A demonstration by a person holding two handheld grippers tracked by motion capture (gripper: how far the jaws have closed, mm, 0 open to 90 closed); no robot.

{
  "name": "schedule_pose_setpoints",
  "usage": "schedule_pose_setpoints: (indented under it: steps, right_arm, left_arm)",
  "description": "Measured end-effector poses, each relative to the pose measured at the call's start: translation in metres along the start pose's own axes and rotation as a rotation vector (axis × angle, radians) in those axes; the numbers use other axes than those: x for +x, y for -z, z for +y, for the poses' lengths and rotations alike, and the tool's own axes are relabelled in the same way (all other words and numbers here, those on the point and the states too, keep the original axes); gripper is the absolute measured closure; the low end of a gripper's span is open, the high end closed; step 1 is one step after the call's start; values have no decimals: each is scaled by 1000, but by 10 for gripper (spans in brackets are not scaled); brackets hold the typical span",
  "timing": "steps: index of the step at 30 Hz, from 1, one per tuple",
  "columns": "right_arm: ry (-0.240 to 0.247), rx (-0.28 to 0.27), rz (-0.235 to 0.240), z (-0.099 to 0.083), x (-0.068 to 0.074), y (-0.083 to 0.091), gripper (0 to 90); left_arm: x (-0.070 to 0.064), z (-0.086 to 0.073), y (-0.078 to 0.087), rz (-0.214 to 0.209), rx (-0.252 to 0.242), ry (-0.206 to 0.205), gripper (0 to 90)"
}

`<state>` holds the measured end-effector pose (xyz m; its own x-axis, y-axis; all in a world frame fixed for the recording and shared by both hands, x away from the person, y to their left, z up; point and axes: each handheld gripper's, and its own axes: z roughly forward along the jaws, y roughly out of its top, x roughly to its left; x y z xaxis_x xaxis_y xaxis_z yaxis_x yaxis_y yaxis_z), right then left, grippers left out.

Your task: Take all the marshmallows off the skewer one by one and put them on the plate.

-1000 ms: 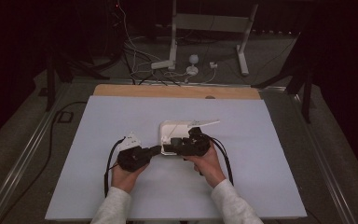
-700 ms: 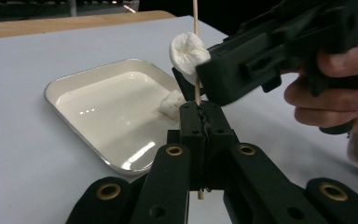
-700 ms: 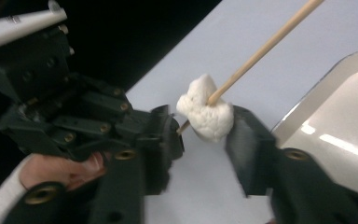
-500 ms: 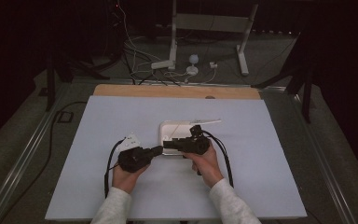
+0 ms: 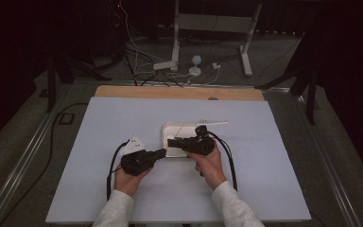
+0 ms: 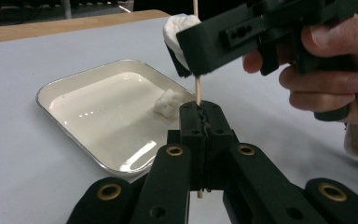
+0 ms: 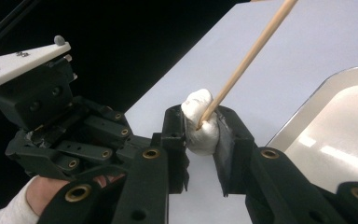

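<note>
A thin wooden skewer (image 6: 197,91) stands upright, and my left gripper (image 6: 200,116) is shut on its lower part. A white marshmallow (image 7: 199,122) is threaded on the skewer (image 7: 251,51), with my right gripper (image 7: 200,135) shut on it. In the left gripper view that marshmallow (image 6: 179,25) sits above my left jaws in the right gripper's pads. A second marshmallow (image 6: 168,101) lies in the white metal-rimmed tray (image 6: 102,112). In the high view the left gripper (image 5: 159,152) and right gripper (image 5: 170,142) meet at the tray's (image 5: 175,128) near-left corner.
The tray rests mid-table on a pale blue mat (image 5: 99,123), with a wooden strip (image 5: 170,92) at the far edge. Cables and a stand's legs (image 5: 189,66) lie on the floor beyond. The left gripper's body (image 7: 51,126) and hand sit close on the right gripper's left.
The right gripper has edged slightly left toward the left gripper over the tray's near corner. The left hand has hardly moved.
</note>
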<state>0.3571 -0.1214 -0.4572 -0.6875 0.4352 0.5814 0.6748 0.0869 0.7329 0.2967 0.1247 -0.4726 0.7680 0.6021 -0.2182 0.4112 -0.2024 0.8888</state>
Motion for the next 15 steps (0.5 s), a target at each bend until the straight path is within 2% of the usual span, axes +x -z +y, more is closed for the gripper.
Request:
schedule_pose_setpoints:
  steps: [7, 8, 9, 11, 12, 15]
  right_arm:
    - [3, -24, -19, 3, 0, 5, 769]
    - [3, -24, -19, 3, 0, 5, 769]
    - [2, -41, -33, 3, 0, 7, 775]
    - [-42, -111, -37, 8, -5, 18, 779]
    - [-41, -130, -45, 12, -8, 26, 780]
    - [-6, -113, -68, 17, -8, 36, 778]
  left_arm:
    - [-2, 1, 1, 20, 20, -39, 900]
    - [-2, 1, 1, 26, 35, -48, 900]
    - [-3, -1, 0, 44, 64, -74, 900]
    - [-2, -4, 0, 44, 79, -75, 900]
    - [-2, -4, 0, 42, 76, -76, 900]
    - [-6, -1, -3, 27, 70, -90, 900]
